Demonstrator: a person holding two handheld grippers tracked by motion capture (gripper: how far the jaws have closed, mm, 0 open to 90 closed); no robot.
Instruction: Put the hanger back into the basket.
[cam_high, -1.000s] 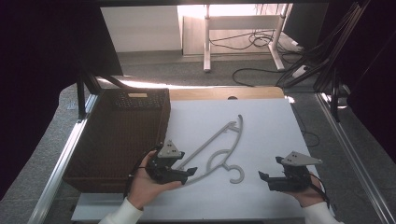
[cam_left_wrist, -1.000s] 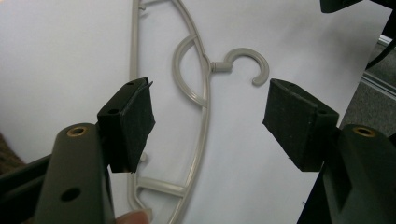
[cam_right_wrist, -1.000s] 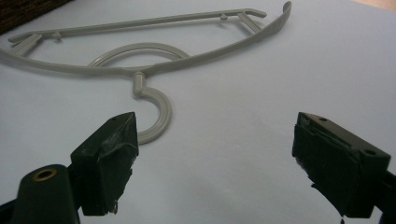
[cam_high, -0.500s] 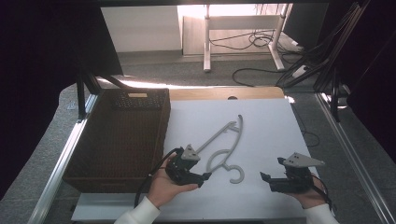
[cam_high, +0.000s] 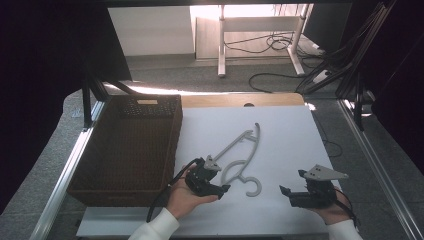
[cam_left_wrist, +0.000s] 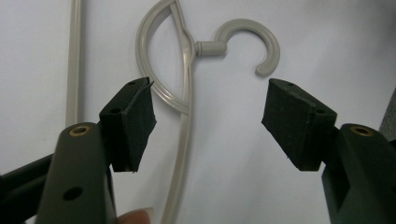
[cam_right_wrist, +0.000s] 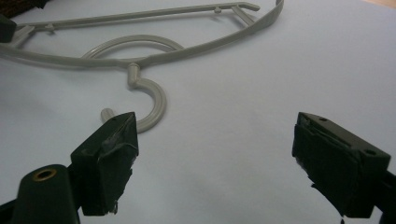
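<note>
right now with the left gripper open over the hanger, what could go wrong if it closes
The hanger lies flat on the white sheet, so the left gripper may pinch the sheet or slide off the thin bar rather than catch it. The bar sits nearer one jaw, so closing could push the hanger sideways. Its hook points toward the right gripper, and a swing on lifting could hit it.

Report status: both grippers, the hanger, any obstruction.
Left gripper open, jaws straddling the hanger shoulder, not closed on it. Right gripper open, jaws short of the hook. Hanger flat on white table, beside wicker basket. Nothing in the way.
</note>
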